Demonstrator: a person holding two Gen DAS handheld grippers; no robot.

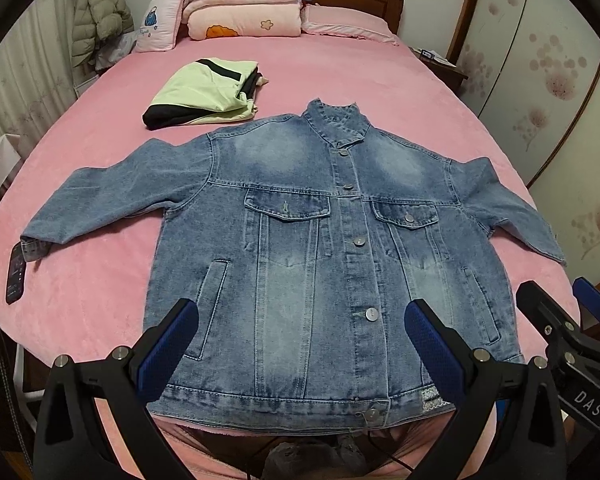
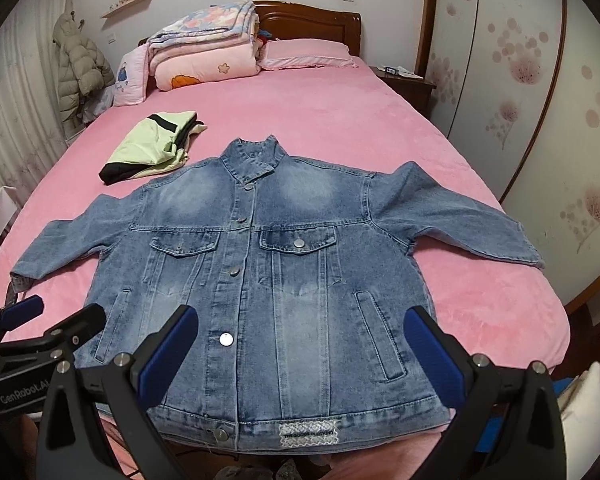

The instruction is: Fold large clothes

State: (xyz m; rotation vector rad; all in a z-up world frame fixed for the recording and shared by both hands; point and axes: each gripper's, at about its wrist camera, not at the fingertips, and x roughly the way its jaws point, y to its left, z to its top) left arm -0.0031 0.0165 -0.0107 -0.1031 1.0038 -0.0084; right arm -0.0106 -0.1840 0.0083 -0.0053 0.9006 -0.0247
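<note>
- Blue-padded fingers of the left tool [image 1: 300, 344] stand wide apart at the bottom of its own view, holding nothing; the jacket hem shows between them.
- Beside it, the right tool [image 2: 300, 344] is likewise spread wide and empty, poised over the lower front of the jacket; whether either tool touches the cloth cannot be told.
- Each tool shows at the edge of the other's view: the right one at the far right of the left camera, the left one at the lower left of the right camera.
- Spread flat on the pink bed [image 1: 340, 76], front side up, lies the denim jacket [image 1: 320, 240], buttoned, collar pointing toward the headboard, hem at the near edge of the bed.
- Both sleeves are stretched out to the sides and angled down toward the near edge.
- Near the cuff of the left-hand sleeve rests a dark remote control [image 1: 15, 276].
- Just beyond the jacket's shoulder on that side sits a folded green and black garment [image 1: 204, 92].
- At the head of the bed, stacked quilts [image 1: 244, 0] stand beside a pink pillow [image 1: 348, 24].
</note>
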